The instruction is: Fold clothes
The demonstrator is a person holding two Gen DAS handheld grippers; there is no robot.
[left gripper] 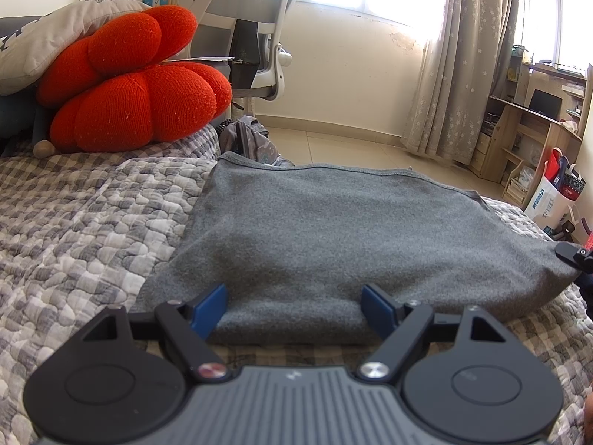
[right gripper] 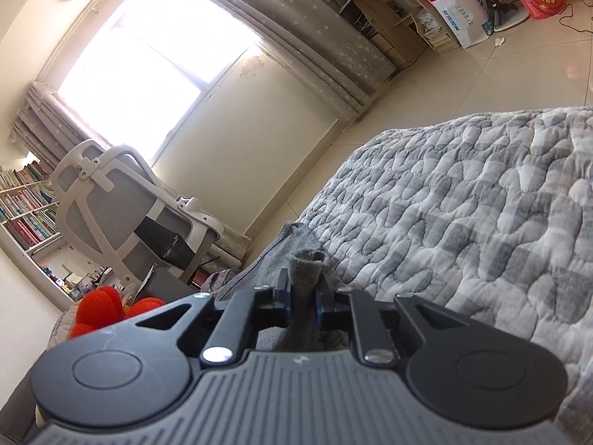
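Observation:
A grey fleece garment (left gripper: 333,230) lies folded on the checked quilt (left gripper: 85,222) of a bed, its hem running along the far side. My left gripper (left gripper: 294,306) is open, its blue pads (left gripper: 209,307) straddling the near folded edge of the garment. At the right edge of the left wrist view the tip of my right gripper (left gripper: 576,256) meets the garment's right corner. In the right wrist view my right gripper (right gripper: 302,293) is shut on a bunched corner of the grey garment (right gripper: 305,270), which sticks up between the fingers.
A red knitted cushion (left gripper: 129,85) and a grey pillow (left gripper: 48,40) sit at the bed's far left. A white office chair (left gripper: 255,37) stands past the bed, with a crumpled cloth (left gripper: 248,141) below it. A wooden desk (left gripper: 526,129) and a shopping bag (left gripper: 556,189) stand right.

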